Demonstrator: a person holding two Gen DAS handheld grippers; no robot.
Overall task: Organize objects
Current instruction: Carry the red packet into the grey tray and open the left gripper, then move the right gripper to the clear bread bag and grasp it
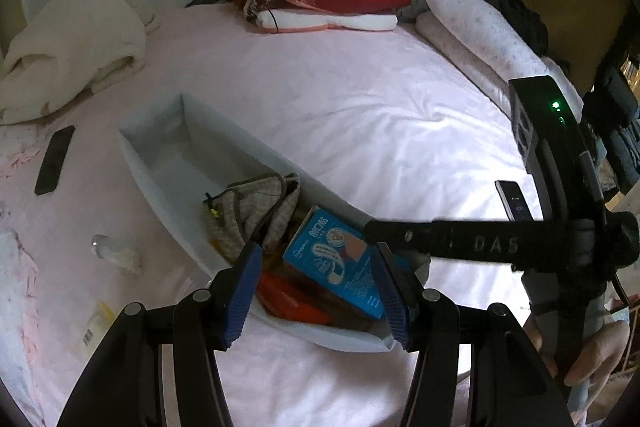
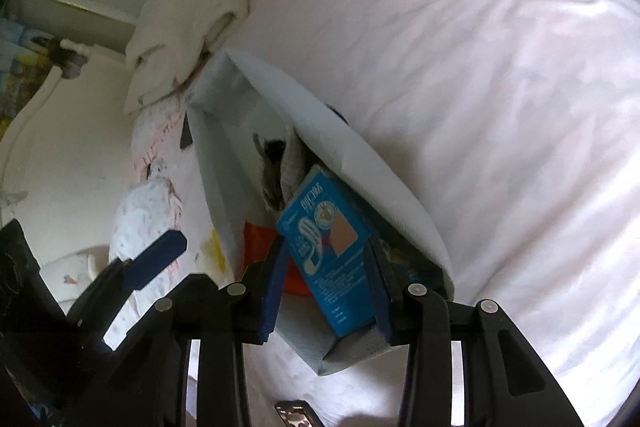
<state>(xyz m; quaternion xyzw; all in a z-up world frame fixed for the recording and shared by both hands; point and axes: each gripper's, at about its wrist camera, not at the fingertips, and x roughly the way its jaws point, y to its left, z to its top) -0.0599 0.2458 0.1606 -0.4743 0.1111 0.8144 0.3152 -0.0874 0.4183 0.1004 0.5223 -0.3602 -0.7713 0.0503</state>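
Bin (image 1: 168,147) of pale grey fabric lies on the pink bedsheet (image 1: 360,99) — inside, from left to right, are a checked pouch (image 1: 256,211), a red packet (image 1: 288,299) and a blue box (image 1: 336,263). Right gripper (image 2: 326,291) is clenched on the blue box over the bin. Left gripper (image 1: 316,291) hovers released just above it. Black phone (image 1: 55,159) lies well left of the bin.

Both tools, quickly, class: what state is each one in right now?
Left tool: open, holding nothing, poised over the grey bin.
Right tool: shut on the blue box, which is inside the bin.
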